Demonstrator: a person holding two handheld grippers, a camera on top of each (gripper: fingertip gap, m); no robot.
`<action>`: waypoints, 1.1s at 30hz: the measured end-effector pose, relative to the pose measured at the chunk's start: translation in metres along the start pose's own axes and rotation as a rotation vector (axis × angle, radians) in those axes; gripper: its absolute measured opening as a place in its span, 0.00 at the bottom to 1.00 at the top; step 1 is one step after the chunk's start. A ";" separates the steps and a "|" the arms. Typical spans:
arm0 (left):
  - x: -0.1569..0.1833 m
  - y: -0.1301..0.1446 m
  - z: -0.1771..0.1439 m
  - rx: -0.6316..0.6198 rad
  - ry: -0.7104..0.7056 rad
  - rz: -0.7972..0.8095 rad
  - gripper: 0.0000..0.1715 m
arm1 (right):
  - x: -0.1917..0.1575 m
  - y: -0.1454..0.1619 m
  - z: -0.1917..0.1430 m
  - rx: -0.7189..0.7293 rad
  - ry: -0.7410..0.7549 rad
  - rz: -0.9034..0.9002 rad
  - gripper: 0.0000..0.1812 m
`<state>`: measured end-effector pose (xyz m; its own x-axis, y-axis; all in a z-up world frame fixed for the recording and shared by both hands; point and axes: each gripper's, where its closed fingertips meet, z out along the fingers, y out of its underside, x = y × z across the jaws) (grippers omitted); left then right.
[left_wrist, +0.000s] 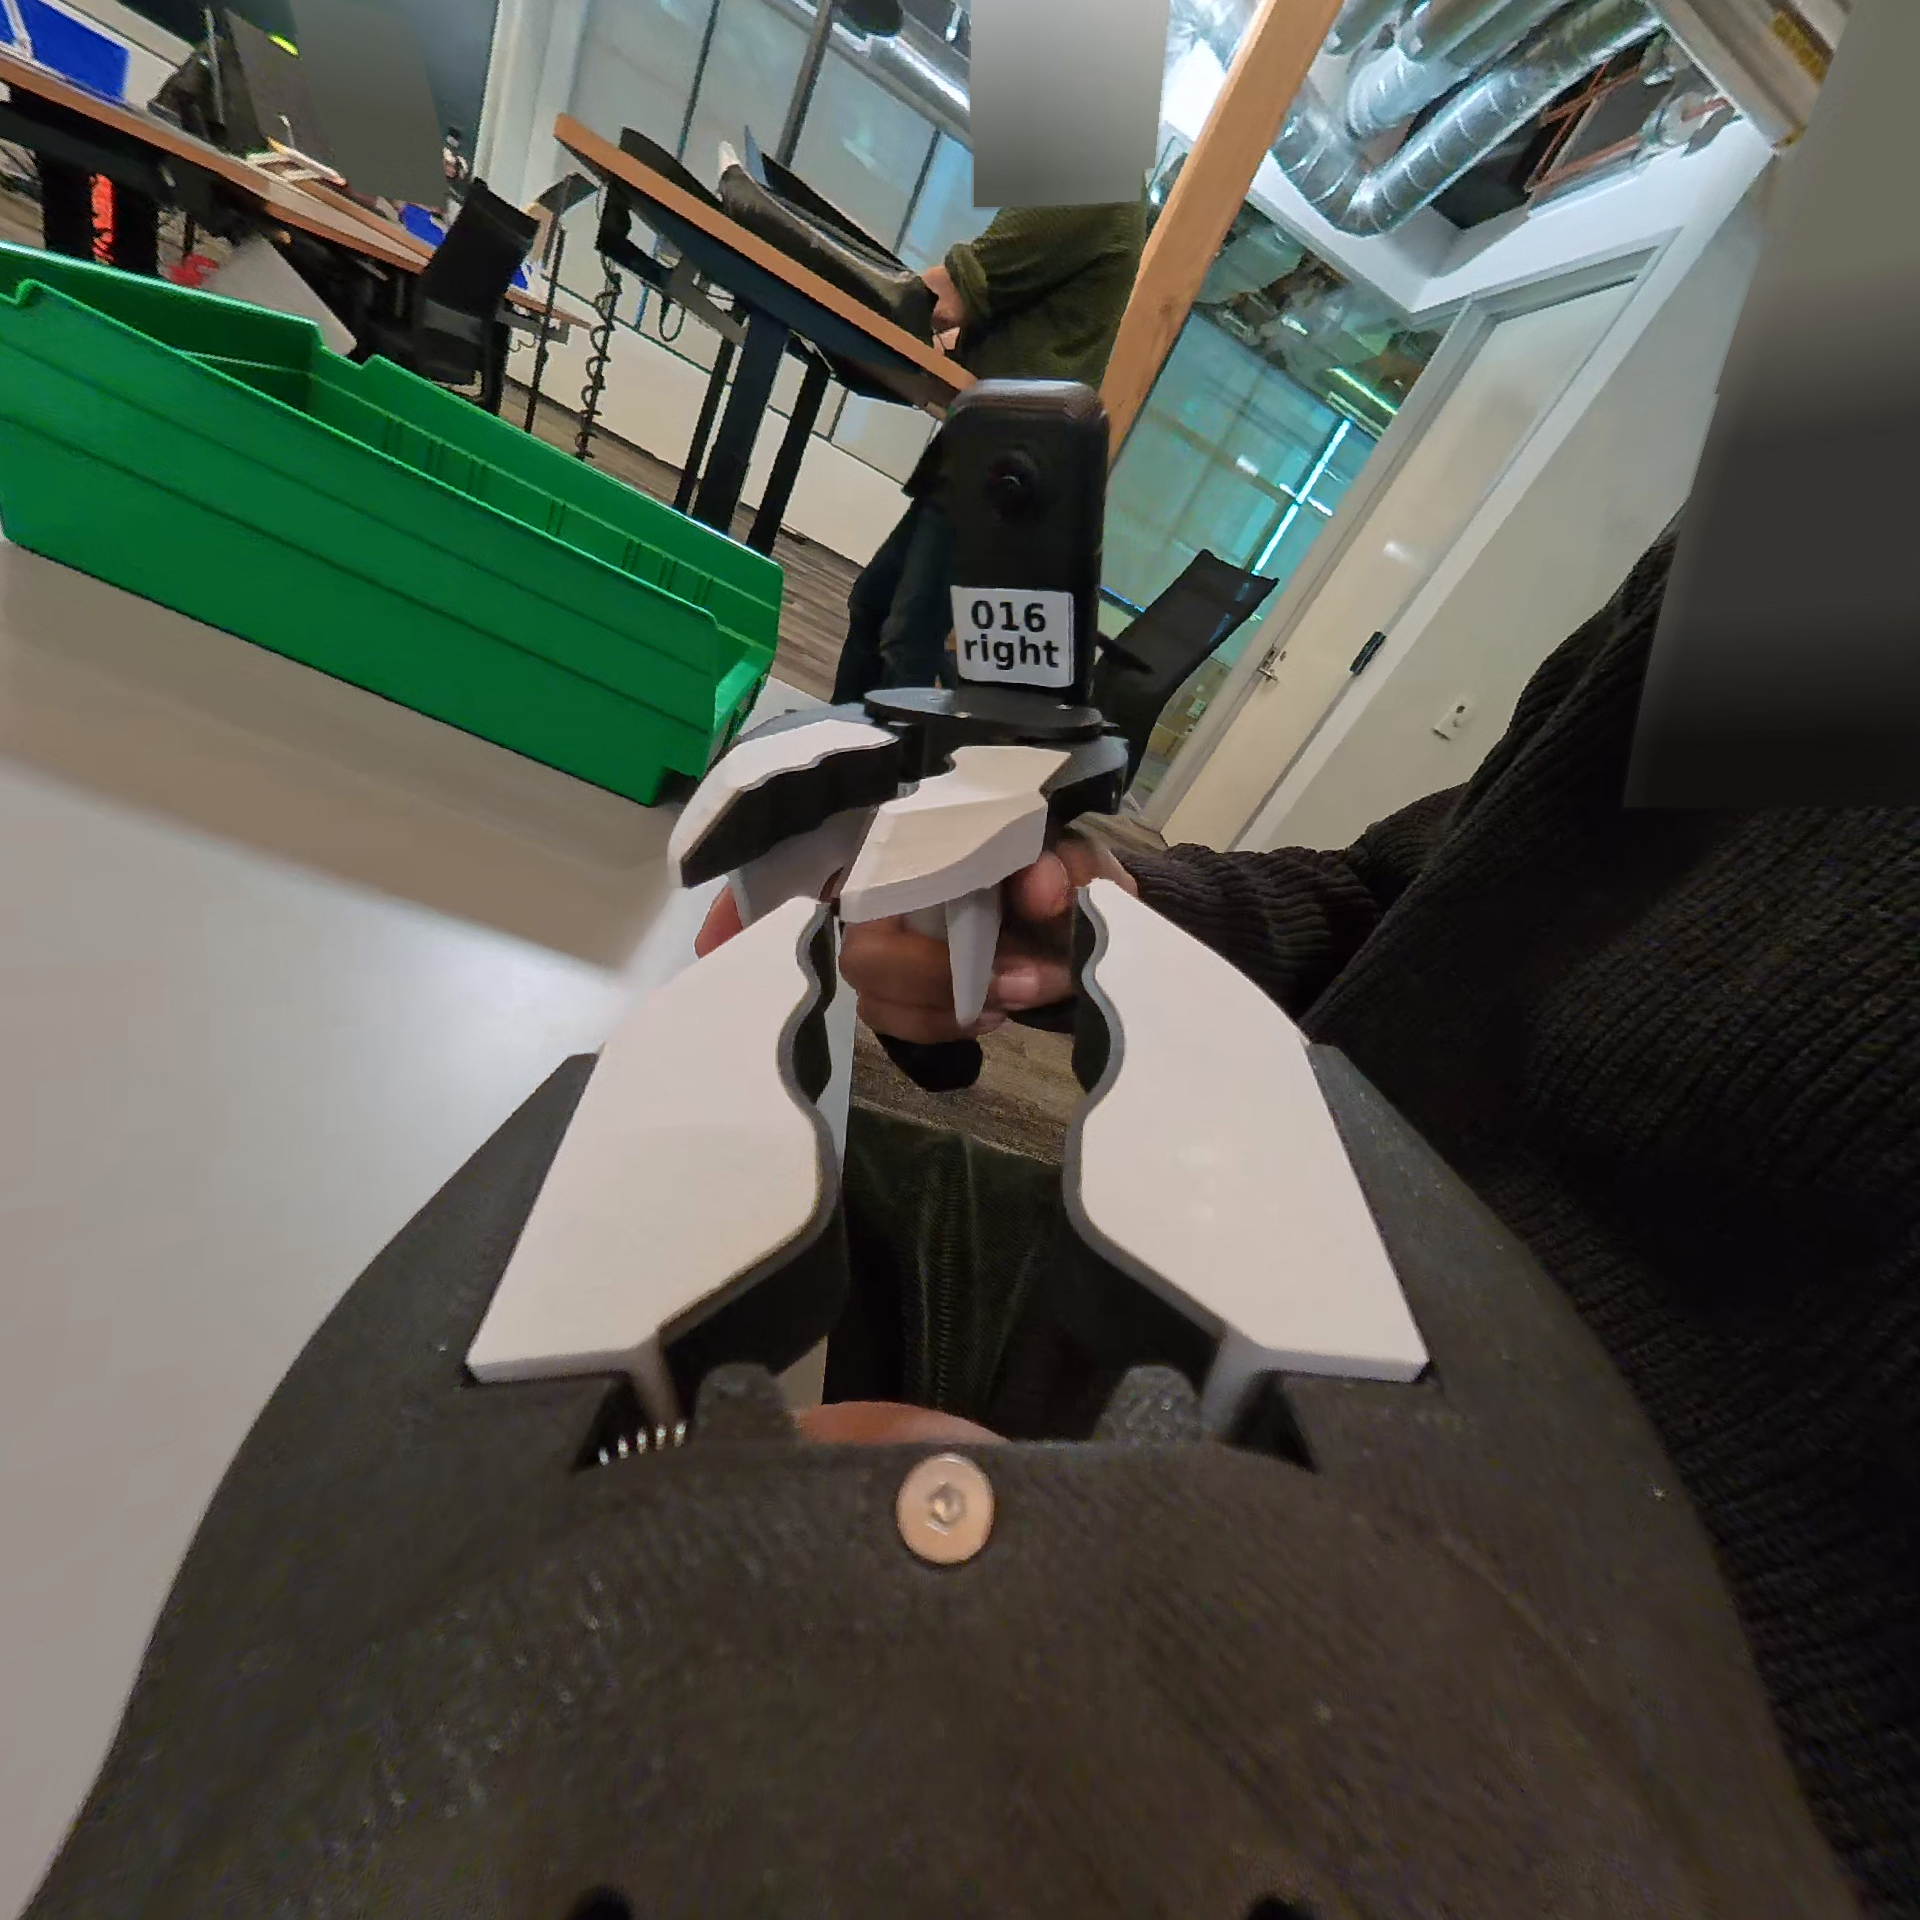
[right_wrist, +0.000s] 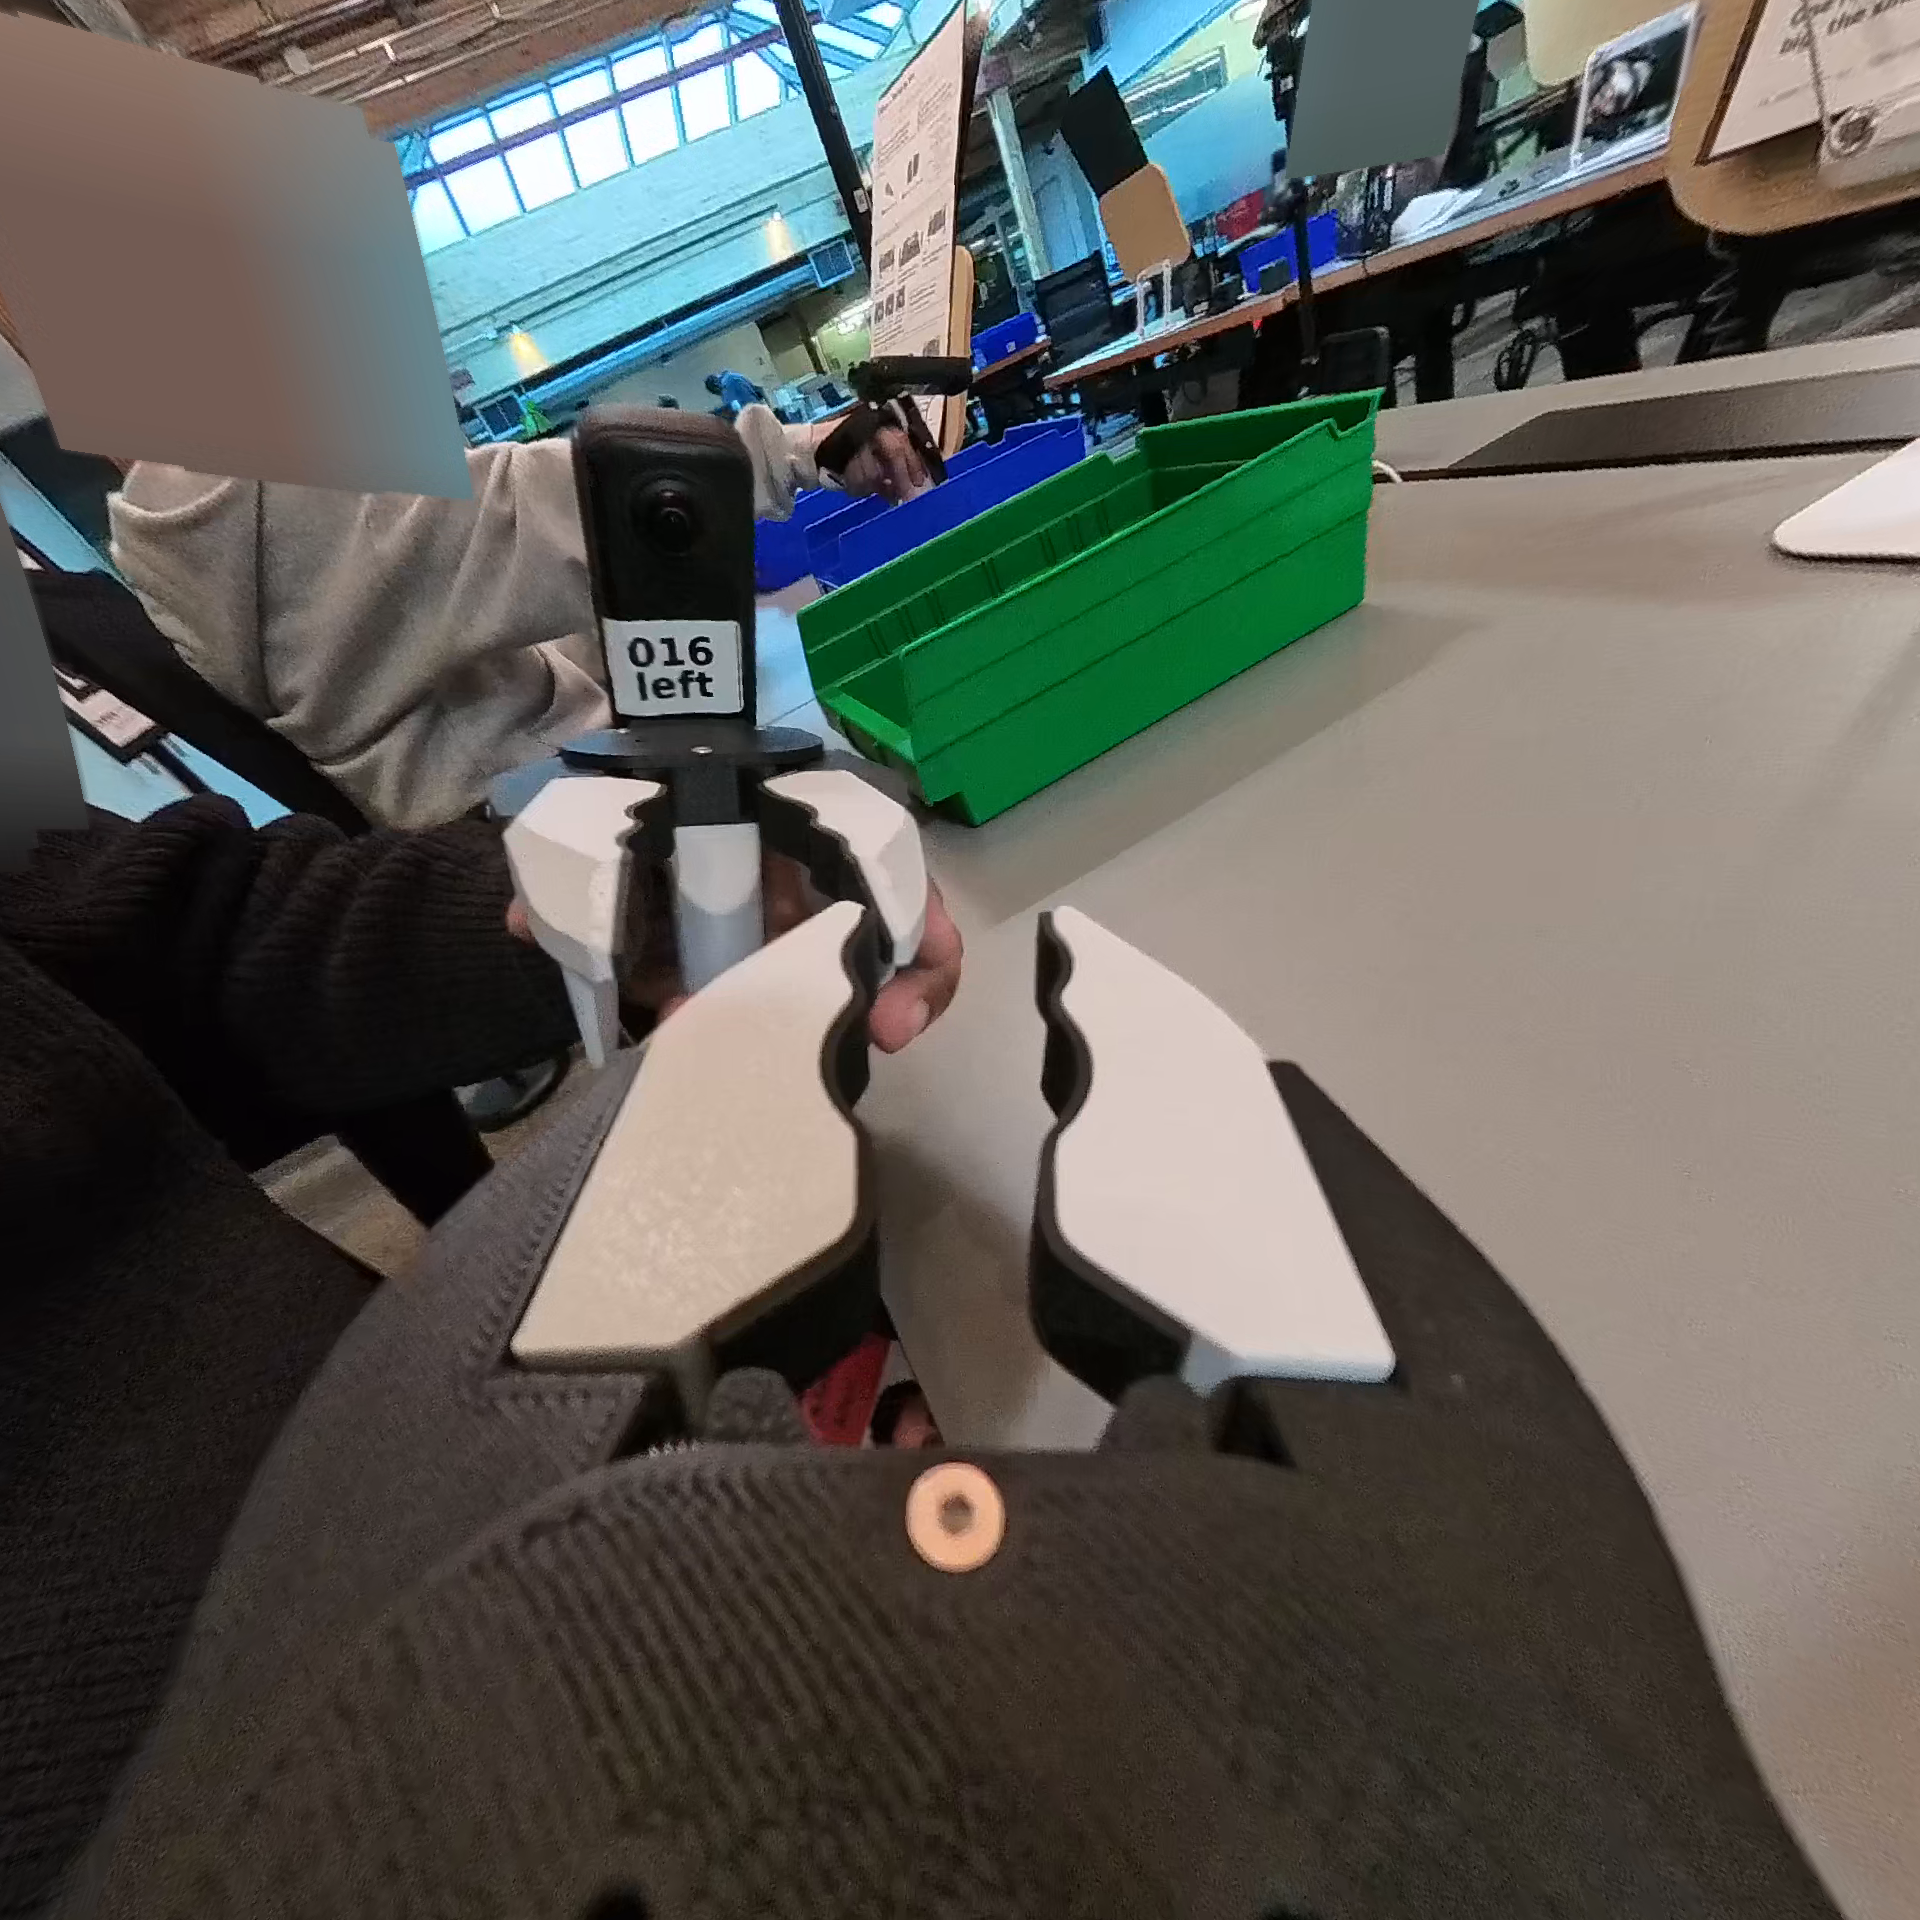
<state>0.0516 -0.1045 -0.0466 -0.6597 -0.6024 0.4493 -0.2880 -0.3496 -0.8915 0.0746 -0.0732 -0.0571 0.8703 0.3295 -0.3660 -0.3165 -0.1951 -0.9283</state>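
My left gripper (left_wrist: 945, 914) is open and empty, its white fingers (left_wrist: 686, 1143) held at the near edge of a grey table (left_wrist: 260, 1039). It points straight at my right gripper (left_wrist: 862, 831), which a hand holds just ahead of it. My right gripper (right_wrist: 951, 935) is open and empty, low over the grey table (right_wrist: 1455, 935). The left gripper (right_wrist: 717, 883) faces it closely on the left, open, with a black camera (right_wrist: 665, 520) on top. A green plastic bin (left_wrist: 416, 540) stands on the table beyond both; in the right wrist view the green bin (right_wrist: 1101, 613) is ahead right.
Blue bins (right_wrist: 904, 499) sit behind the green one. A person in a light sweatshirt (right_wrist: 364, 623) sits to the left with another gripper. A white object (right_wrist: 1849, 520) lies at the far right. A person in green (left_wrist: 1049, 301) stands by the desks (left_wrist: 748, 249).
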 end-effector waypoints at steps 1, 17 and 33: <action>0.000 -0.001 0.000 0.003 0.002 0.000 0.26 | 0.000 0.000 0.000 0.002 -0.005 0.016 0.17; -0.005 -0.013 -0.006 0.077 -0.005 -0.058 0.25 | 0.008 -0.014 -0.008 0.080 0.005 0.061 0.13; -0.020 -0.033 -0.020 0.219 0.014 -0.261 0.24 | 0.010 -0.019 -0.009 0.136 -0.108 0.298 0.19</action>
<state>0.0607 -0.0663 -0.0273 -0.5930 -0.4630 0.6588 -0.2935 -0.6376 -0.7123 0.0927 -0.0749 -0.0426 0.6898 0.3737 -0.6201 -0.6043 -0.1746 -0.7774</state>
